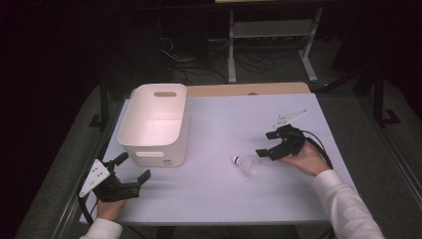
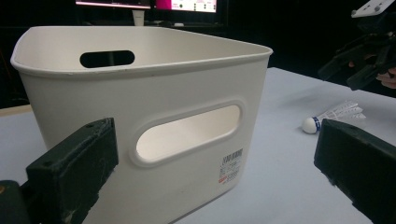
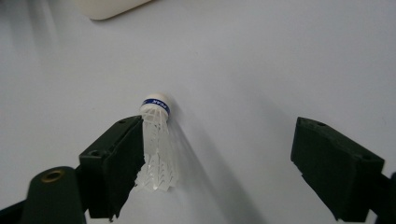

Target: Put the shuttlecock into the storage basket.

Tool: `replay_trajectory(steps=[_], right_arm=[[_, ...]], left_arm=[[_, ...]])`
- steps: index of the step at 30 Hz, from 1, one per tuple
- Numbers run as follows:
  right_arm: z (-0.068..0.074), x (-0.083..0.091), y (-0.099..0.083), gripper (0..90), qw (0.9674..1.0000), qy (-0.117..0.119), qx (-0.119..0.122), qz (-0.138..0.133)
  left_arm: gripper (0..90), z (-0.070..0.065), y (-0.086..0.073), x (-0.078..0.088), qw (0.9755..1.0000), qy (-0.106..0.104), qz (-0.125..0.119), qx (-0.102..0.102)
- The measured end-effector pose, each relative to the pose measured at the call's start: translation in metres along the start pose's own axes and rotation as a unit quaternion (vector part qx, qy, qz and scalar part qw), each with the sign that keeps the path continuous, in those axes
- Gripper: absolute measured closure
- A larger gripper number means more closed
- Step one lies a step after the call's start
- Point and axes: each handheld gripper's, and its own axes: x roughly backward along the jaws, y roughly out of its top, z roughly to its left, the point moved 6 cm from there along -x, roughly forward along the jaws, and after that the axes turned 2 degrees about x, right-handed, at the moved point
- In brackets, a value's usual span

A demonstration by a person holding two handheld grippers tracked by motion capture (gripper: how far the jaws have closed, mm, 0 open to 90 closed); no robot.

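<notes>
1. My right gripper (image 1: 265,144) is spread wide over the shuttlecock (image 1: 245,163), one jaw right against its skirt, the other well apart; nothing pinched.
2. Shuttlecock lies on its side on the table (image 1: 224,119), cork toward the white bin (image 1: 155,124), near it but apart.
3. My left gripper (image 1: 133,167) rests spread open just beside the bin's near wall, holding nothing.

Left gripper (image 1: 133,167) rests low at the near left table edge, held in the left hand (image 1: 109,199), jaws wide apart, pointing away. Right gripper (image 1: 265,144) sits in the right hand (image 1: 304,158), white sleeve behind, pointing left, jaws apart, tilted down.
</notes>
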Motion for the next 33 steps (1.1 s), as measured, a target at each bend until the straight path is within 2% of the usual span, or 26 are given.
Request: replay_trajectory(steps=[2,3,13,21,29,33], right_arm=[[-0.003,-0.003,-0.001,18.2,1.0,0.001,0.005,0.002],[-0.003,-0.003,-0.001,18.4,1.0,0.004,-0.002,0.007],[-0.009,-0.01,-0.001,22.8,0.9996,0.005,-0.004,0.029],[-0.01,-0.018,-0.004,33.2,0.9988,0.01,0.005,0.047],[-0.01,-0.024,-0.005,52.3,0.9983,0.008,0.011,0.057],[-0.011,-0.026,-0.006,67.2,0.9979,0.006,0.014,0.062]], left_arm=[[0.0,0.0,0.0,0.0,1.0,-0.001,0.0,0.0],[0.0,0.0,0.0,0.0,1.0,0.0,0.0,0.0],[0.0,0.0,0.0,0.0,1.0,-0.001,0.001,0.001],[0.0,0.001,0.0,0.0,1.0,0.001,0.002,0.001],[0.0,0.001,-0.001,0.0,1.0,0.003,0.004,0.002],[0.0,0.001,-0.001,0.0,1.0,0.003,0.005,0.002]])
